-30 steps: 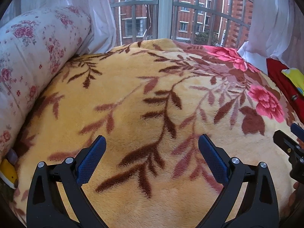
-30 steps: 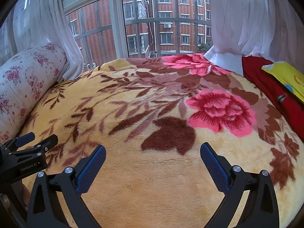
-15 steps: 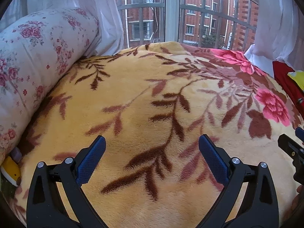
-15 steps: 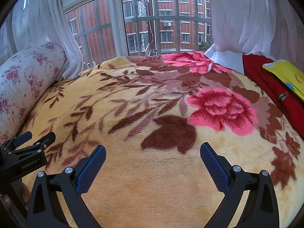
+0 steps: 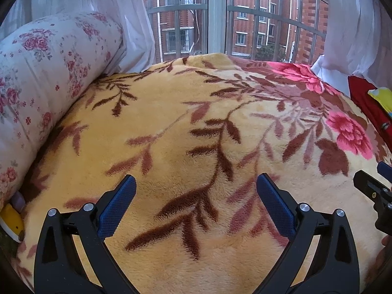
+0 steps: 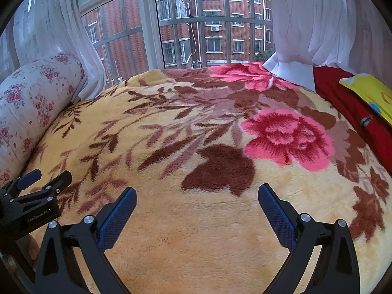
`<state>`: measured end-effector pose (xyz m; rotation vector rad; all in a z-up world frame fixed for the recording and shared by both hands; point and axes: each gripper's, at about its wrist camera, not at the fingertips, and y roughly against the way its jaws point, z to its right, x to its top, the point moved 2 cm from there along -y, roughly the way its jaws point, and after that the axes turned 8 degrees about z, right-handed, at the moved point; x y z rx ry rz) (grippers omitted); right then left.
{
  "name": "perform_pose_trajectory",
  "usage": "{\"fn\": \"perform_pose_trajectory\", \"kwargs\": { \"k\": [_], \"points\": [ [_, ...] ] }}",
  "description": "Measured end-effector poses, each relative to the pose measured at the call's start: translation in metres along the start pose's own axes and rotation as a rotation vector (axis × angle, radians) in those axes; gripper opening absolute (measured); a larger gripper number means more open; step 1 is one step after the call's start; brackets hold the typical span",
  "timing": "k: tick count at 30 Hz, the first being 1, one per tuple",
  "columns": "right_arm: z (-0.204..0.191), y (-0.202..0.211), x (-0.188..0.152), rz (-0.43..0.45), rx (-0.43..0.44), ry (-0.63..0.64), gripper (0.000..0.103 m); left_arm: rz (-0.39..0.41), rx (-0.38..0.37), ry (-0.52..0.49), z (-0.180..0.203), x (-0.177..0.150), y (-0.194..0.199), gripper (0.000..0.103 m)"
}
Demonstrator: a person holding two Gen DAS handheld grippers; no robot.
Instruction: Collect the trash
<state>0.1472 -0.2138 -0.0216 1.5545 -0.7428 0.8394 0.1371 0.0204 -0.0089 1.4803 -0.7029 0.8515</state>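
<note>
Over the near part of the bed, both grippers hang above a yellow blanket (image 5: 171, 127) with brown leaves and pink flowers. The left gripper (image 5: 196, 203) has its two blue-padded fingers (image 5: 117, 208) spread wide, with only blanket between them. The right gripper (image 6: 197, 208) is spread wide in the same way and pinches nothing. From the right wrist view, the left gripper shows at the left edge, just beside the right one.

No container shows in either view, and I cannot point to any clear piece of trash on the blanket. At the left edge of the bed, a long floral bolster (image 5: 49, 78) lies along the blanket. At its near end a small yellow and white object (image 5: 11, 223) is wedged between bolster and blanket; what it is I cannot tell. At the right edge of the bed lies a red cloth (image 6: 352, 103), and a flat yellow packet (image 6: 367, 90) rests on it. White curtains (image 6: 318, 24) hang at the far edge, in front of a barred window (image 6: 208, 24).
</note>
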Motion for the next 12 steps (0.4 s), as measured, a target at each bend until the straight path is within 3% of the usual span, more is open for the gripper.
{"fn": "perform_pose_trajectory", "kwargs": {
  "k": [12],
  "points": [
    [0.005,-0.008,-0.005,-0.029,-0.015,-0.021,0.098,-0.080,-0.027,0.057,-0.009,-0.007,-0.014,0.096]
  ]
}}
